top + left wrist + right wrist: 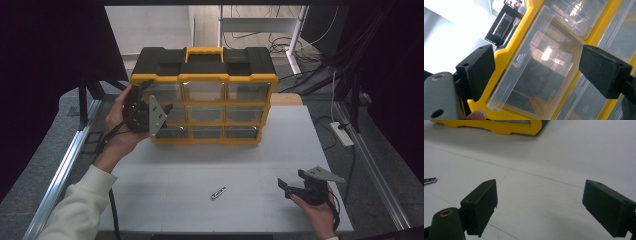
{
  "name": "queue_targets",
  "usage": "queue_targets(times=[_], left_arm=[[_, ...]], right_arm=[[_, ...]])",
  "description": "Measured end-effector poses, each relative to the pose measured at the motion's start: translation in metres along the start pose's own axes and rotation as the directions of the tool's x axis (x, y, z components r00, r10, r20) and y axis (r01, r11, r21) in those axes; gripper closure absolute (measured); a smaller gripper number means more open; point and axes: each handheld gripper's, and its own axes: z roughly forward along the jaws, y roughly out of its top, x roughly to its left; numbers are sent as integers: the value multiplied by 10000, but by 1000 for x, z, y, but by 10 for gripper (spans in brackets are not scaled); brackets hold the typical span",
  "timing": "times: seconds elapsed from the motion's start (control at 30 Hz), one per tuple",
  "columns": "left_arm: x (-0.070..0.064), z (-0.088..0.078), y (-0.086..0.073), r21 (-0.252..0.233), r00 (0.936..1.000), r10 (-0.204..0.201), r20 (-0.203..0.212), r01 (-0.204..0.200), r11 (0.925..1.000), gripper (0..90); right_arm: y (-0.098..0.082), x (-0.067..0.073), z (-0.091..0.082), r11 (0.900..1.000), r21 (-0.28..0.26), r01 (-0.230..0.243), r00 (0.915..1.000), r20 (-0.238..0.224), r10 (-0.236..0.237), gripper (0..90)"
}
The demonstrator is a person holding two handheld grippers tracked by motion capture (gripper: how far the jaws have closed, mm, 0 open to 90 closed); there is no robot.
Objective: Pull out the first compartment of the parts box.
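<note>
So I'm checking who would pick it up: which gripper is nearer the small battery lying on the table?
Right. The right gripper hovers just right of the battery, open. The left gripper is farther away, up at the yellow drawer cabinet.

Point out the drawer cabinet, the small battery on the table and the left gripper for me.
drawer cabinet point(204, 54): high view, on its yellow top handle.
battery point(218, 193): high view, mid-body, lying on the white table.
left gripper point(536, 65): left gripper view, midway between the fingertips, in front of a clear drawer.
</note>
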Motion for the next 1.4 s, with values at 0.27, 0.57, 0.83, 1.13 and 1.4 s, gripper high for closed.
queue_targets(times=[0.27, 0.57, 0.83, 1.13, 1.4], left_arm=[[0, 3, -2, 161, 9994, 335, -49, -334, 9993, 179], [-1, 6, -1, 211, 9981, 576, -198, -572, 9981, 210], [-2, 9, -2, 167, 9976, 633, -283, -629, 9979, 231], [-4, 9, -3, 131, 9957, 812, -451, -807, 9967, 272], [-3, 8, -4, 184, 9918, 1077, -681, -1067, 9941, 331]], right_arm=[[0, 0, 0, 10000, 18, 10, 10000, -66, -10, 134], [0, -1, 0, 10000, 19, 21, 10000, -86, -21, 134], [0, -1, 0, 10000, 29, 21, 10000, -87, -21, 134], [0, -1, 0, 10000, 22, 21, 10000, -72, -20, 134], [0, -1, 0, 10000, 24, 10, 10000, -61, -10, 134]])
